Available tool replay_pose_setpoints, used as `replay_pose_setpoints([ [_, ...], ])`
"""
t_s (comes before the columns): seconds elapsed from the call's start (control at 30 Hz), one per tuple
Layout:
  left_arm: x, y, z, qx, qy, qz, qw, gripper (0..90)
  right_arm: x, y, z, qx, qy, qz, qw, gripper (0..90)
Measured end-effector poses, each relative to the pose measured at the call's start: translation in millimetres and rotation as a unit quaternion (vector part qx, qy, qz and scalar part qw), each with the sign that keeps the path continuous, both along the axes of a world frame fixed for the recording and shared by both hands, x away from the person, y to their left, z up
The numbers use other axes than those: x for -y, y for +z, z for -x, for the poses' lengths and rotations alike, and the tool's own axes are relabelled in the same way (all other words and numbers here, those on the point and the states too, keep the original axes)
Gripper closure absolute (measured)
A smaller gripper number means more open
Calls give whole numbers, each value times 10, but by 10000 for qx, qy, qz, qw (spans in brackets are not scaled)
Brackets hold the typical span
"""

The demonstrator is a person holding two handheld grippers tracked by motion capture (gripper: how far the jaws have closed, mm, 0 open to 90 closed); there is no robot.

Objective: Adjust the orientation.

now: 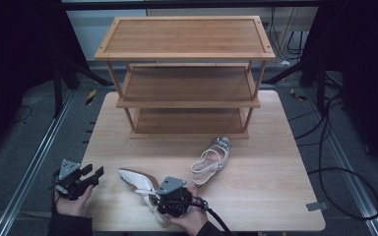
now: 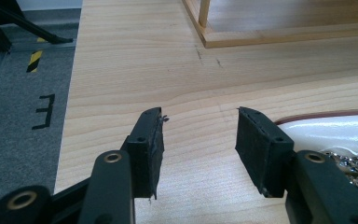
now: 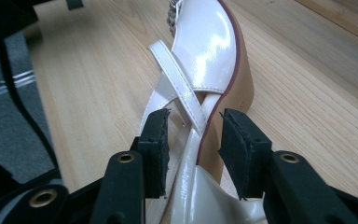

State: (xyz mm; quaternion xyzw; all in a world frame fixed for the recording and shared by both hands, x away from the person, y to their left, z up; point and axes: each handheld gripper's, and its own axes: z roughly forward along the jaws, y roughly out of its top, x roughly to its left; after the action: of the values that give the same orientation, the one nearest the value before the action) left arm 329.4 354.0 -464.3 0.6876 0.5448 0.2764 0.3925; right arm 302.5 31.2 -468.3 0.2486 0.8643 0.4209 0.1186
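On the pale wooden desk (image 1: 275, 196), before the three-tier wooden shoe rack (image 1: 187, 73), my right hand-held gripper (image 3: 193, 140) straddles, untouched, the glossy white strappy sandal (image 3: 205, 60); slick, floppy straps, so I'd pinch its stiff sole edge. Left hand-held gripper (image 2: 198, 140) gapes empty

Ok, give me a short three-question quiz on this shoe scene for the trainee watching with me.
1. True or false: the right gripper has the near sandal's straps between its jaws.
2. Where does the far sandal lie: A) on the rack's top shelf, B) on the table in front of the rack, C) on the floor?
3. What is between the left gripper's jaws?

Key: 1 true. 2 B. 3 Nothing; bare table shows through the gap.
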Motion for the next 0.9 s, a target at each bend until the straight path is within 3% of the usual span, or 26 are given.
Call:
replay_pose_setpoints([
  [0.13,-2,-1,-1,-10,-14,5,10000,508,-33,-35,-29,1,-57,35,10000,702],
  [0.27,-7,-4,-4,-5,-15,4,10000,509,-19,-37,-42,-29,-83,1,10000,712],
  [0.47,-4,-2,-1,-11,-20,4,10000,513,35,-27,-58,-80,-356,-78,9993,760],
  [0.67,-3,-2,-1,-9,-27,5,10000,516,165,-39,-155,-342,-602,-271,9972,800],
  [0.73,-6,-3,-3,-8,-39,-10,10000,517,261,-71,-230,-615,-707,-558,9940,806],
  [0.9,-2,-7,-5,-14,-56,5,10000,520,307,-88,-272,-628,-780,-696,9925,811],
])
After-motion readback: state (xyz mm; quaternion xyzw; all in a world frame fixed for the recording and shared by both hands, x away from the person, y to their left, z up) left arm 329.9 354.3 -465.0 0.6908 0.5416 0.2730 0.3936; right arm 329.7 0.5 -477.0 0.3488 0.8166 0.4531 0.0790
